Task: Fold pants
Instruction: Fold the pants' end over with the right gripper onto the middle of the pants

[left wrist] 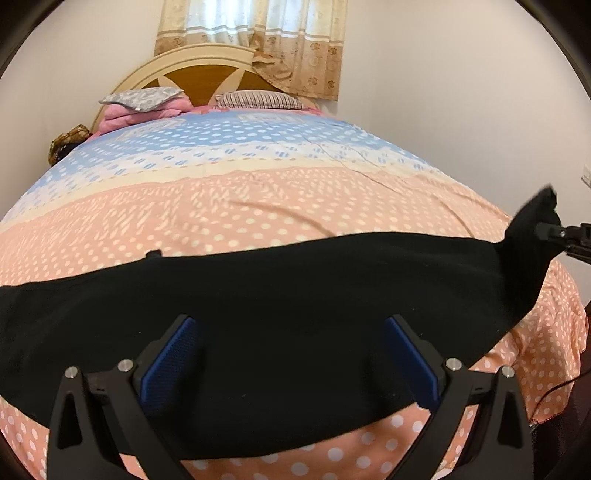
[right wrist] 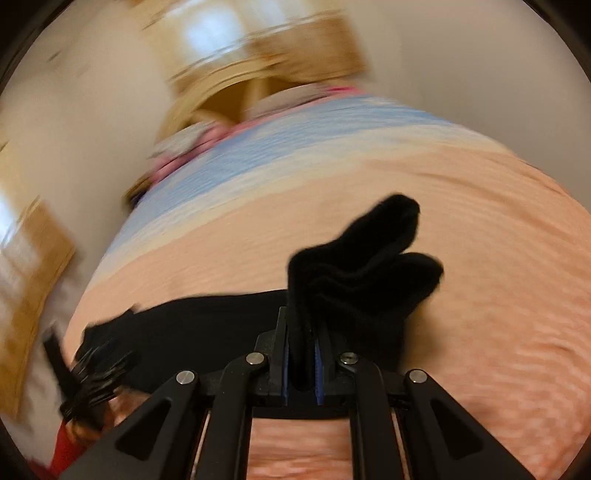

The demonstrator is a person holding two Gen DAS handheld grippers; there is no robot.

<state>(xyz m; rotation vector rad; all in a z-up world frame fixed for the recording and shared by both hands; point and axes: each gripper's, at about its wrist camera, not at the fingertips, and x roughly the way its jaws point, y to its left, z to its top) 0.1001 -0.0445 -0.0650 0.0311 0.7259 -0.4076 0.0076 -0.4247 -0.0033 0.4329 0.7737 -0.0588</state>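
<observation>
Right wrist view: heavily blurred, so the room and the dots on the bedspread smear into streaks; only the near gripper and the cloth in it read clearly
Room: pale walls, a patterned curtain over a window, and a rounded wooden headboard below it
Bed: a bedspread with white dots, peach near the cameras and blue toward the headboard, fills most of both views; its far right side drops off toward a dark floor area
Pants: black, lying flat in a long band across the peach part near the front edge; the left end runs out of the left wrist view
Lifted end: at the right, one end of the pants rises off the bed, its loose folds flopping forward
Pillows: a grey patterned one on pink bedding and a striped one, against the headboard
Open room: bare bedspread between pants and pillows
Right gripper: jaws pinched tight on the bunched end of the pants
Left gripper: jaws spread wide, blue pads over the pants, nothing between them; whether they touch the cloth is unclear
</observation>
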